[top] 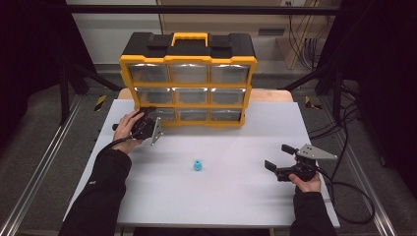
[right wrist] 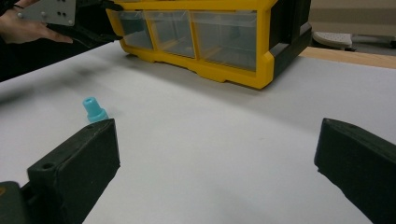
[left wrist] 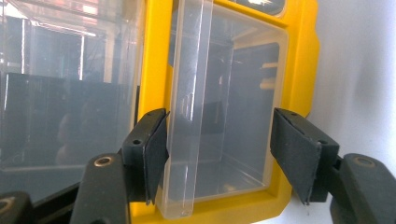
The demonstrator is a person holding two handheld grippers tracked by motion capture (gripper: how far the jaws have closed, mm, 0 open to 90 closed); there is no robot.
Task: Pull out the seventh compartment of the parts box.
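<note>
— Well, seeing the left tongs (left wrist: pixel 219 154) up against the yellow organizer (top: pixel 189 83) at the desk's (top: pixel 236 196) far edge, at the bottom-left drawer (left wrist: pixel 243 107). Spread apart, one pad either side of the clear pull lip (left wrist: pixel 189 93), clamped on nothing.

— Lying on their side, by the look of it. Why?

— Probably to match the lip, so as to pinch across its thin wall rather than along it. Seems to sit closer to one pad than the other; cannot tell whether touching.

— And the drawer itself?

— Looks shut or nearly so, sitting in its yellow frame, and empty as far as can be made out through the clear plastic.

— Meaning to pull it open, then?

— Would guess so. Fits with the blue cap (top: pixel 197 165) out on bare desk, about midway between the left and right edges and somewhat nearer the near edge, well apart from the organizer. Standing upright, narrow end up, easy to take from the side and clear of the drawer's path.

— And the right tongs (top: pixel 279 156)?

— Held low near the right edge, gaping wide, gripping nothing, aimed across the desk toward the cap. Looks like a ready post: out of the left arm's way, with the cap lined up for a pick
</note>
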